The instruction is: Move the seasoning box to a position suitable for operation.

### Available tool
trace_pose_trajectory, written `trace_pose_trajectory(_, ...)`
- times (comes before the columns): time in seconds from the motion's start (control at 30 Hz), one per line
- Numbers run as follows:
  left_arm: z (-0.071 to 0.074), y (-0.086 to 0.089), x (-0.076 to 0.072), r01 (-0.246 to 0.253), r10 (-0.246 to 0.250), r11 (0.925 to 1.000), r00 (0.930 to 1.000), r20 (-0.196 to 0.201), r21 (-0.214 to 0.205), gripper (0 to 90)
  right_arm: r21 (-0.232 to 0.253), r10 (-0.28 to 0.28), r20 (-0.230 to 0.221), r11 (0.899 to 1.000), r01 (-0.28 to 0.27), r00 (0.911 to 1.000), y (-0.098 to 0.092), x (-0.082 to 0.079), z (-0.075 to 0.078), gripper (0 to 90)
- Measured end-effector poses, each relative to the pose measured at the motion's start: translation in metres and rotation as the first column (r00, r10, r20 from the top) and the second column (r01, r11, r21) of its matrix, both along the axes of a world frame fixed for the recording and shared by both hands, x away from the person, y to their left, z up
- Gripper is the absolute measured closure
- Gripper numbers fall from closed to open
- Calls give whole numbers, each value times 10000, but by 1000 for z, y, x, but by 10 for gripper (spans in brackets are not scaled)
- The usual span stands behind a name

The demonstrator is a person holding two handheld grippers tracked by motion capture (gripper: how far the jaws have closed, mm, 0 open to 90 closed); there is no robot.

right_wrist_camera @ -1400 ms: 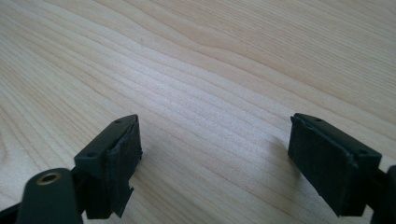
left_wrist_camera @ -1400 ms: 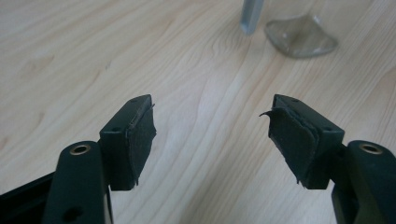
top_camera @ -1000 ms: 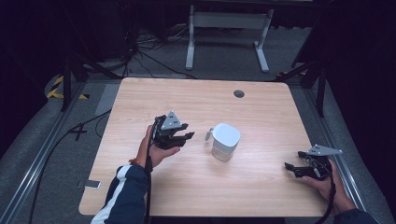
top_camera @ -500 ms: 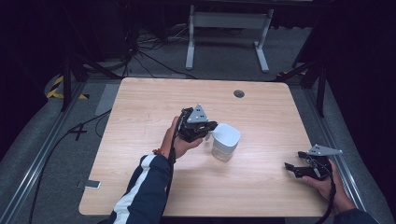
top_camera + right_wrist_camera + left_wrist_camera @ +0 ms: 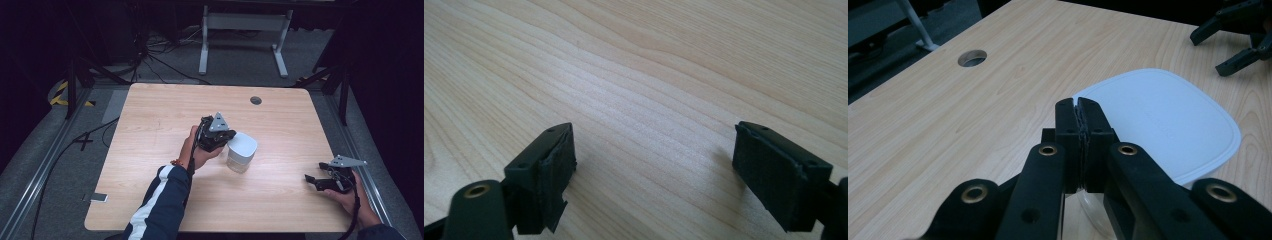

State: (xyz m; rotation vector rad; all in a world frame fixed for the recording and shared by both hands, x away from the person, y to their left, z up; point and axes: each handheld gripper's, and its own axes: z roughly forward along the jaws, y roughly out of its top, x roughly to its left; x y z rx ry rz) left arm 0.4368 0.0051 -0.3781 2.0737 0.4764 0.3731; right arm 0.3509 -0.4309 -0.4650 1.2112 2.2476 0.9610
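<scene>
Clear container [image 5: 240, 159] with a white lid [image 5: 1168, 122] stands upright near the middle of the wooden table [image 5: 150, 150], slightly toward the person's right. Lid sits square on top; rounded corners, flat face.

Left gripper [image 5: 226, 140] is at the container's left side, its tips at the near edge of the lid. In the left gripper view the two black jaws are pressed together, pad against pad, with the lid edge just beyond the tips [image 5: 1078, 107]. Whether a thin lip of the lid is caught between the pads cannot be told from this angle; no gap shows. Jaws have just been closing. The left hand [image 5: 192, 150] wraps the gripper body; dark sleeve with a white stripe [image 5: 160, 200] comes up from the bottom edge.

Right gripper [image 5: 311, 180] rests low at the right edge of the table, well apart from the container. Its jaws are spread wide, bare wood grain between them [image 5: 654, 170].

Round cable hole [image 5: 256, 100] lies in the far part of the tabletop, beyond the container.
</scene>
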Motion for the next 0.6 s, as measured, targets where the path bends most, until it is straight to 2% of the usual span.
trace_pose_trajectory(0.13,-2,1,0,-54,52,9998,9999,-101,-193,890,-145,57,-34,9999,-58,10000,0,0,1,200)
trace_pose_trajectory(0.23,-3,2,0,-60,58,9994,10000,-73,-353,890,-74,97,-157,9999,-99,9998,2,-1,4,341)
trace_pose_trajectory(0.27,-4,3,0,-50,47,9992,10000,-67,-403,889,71,277,-318,9996,-275,9991,4,-1,7,358)
trace_pose_trajectory(0.3,-4,3,0,-51,46,9991,9999,-116,-412,889,477,522,-209,9976,-511,9984,8,-2,13,433)
trace_pose_trajectory(0.33,-5,3,1,-44,39,9988,10000,-89,-491,889,477,522,-209,9976,-511,9984,8,-2,13,433)
trace_pose_trajectory(0.37,-5,4,1,-4,3,9989,10000,-26,-465,888,730,937,88,9929,-941,9956,15,-2,25,486)
trace_pose_trajectory(0.4,-5,4,1,-4,3,9989,10000,-26,-465,888,730,937,88,9929,-941,9956,15,-2,25,486)
trace_pose_trajectory(0.47,-6,5,1,-37,33,9986,10000,-64,-522,888,938,1443,447,9845,-1479,9885,28,-2,39,571)
trace_pose_trajectory(0.5,-6,5,1,-67,61,9982,9999,-104,-598,889,780,1683,533,9820,-1721,9843,35,-2,44,595)
trace_pose_trajectory(0.53,-6,5,0,-76,72,9981,9999,-79,-609,888,690,1896,615,9786,-1937,9799,43,-2,48,668)
trace_pose_trajectory(0.6,-7,5,0,-116,112,9974,9999,-65,-706,884,524,2587,744,9634,-2629,9631,60,0,56,776)
